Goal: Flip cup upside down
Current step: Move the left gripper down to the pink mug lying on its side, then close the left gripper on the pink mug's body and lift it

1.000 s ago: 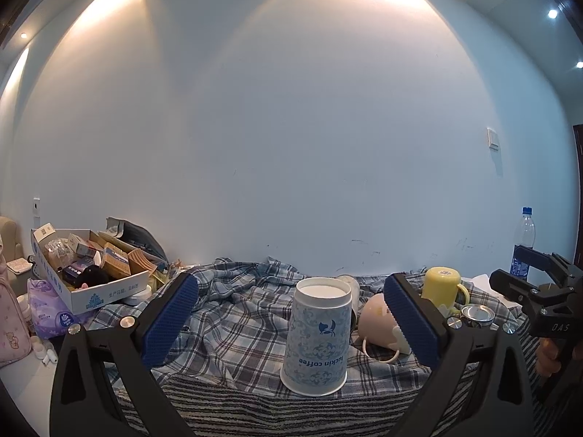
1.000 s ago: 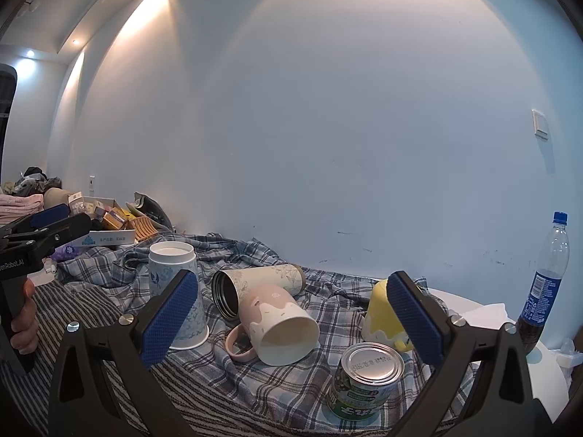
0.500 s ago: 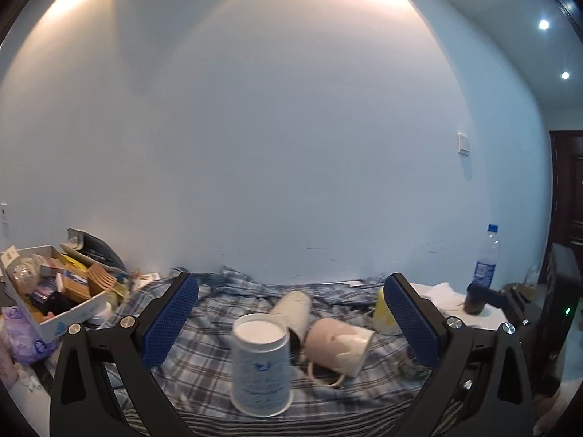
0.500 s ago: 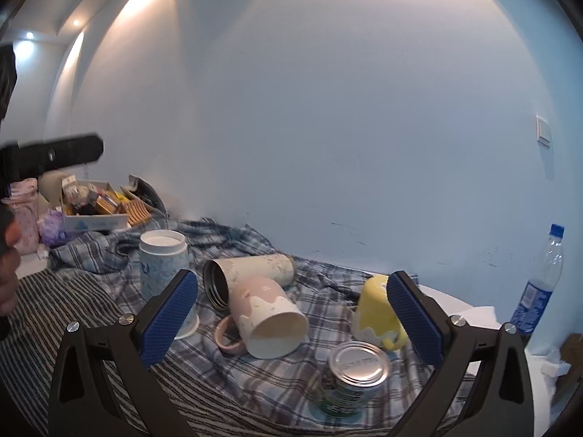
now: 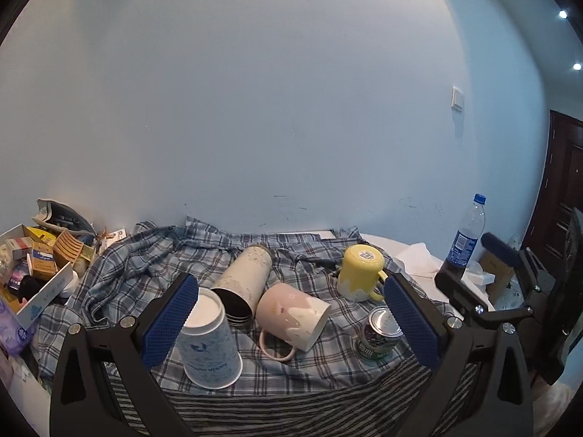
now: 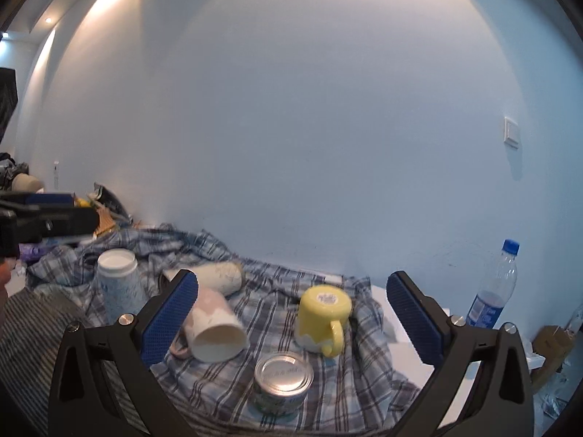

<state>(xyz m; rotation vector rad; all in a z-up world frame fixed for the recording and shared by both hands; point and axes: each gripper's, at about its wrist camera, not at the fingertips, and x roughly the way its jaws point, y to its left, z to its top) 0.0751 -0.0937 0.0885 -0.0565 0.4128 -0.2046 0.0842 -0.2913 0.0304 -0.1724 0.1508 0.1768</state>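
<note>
A white and blue paper coffee cup (image 5: 209,340) stands upside down on the plaid cloth (image 5: 145,266), just right of my left gripper's left finger; it also shows in the right wrist view (image 6: 118,286). A pink mug (image 5: 291,317) lies on its side, as does a cream tumbler (image 5: 242,278). A yellow mug (image 5: 360,271) stands upside down. My left gripper (image 5: 289,322) is open and empty, held back above the table's front edge. My right gripper (image 6: 291,318) is open and empty above the pink mug (image 6: 211,322) and yellow mug (image 6: 322,315).
A tin can (image 5: 379,333) stands at the front right. A water bottle (image 5: 464,240) stands at the far right by white paper. A cardboard box (image 5: 34,273) full of small items sits at the left. The wall runs close behind the table.
My left gripper has pulled back and risen away from the paper cup, which stands upside down on the cloth. My right gripper has shifted right, towards the yellow mug and can.
</note>
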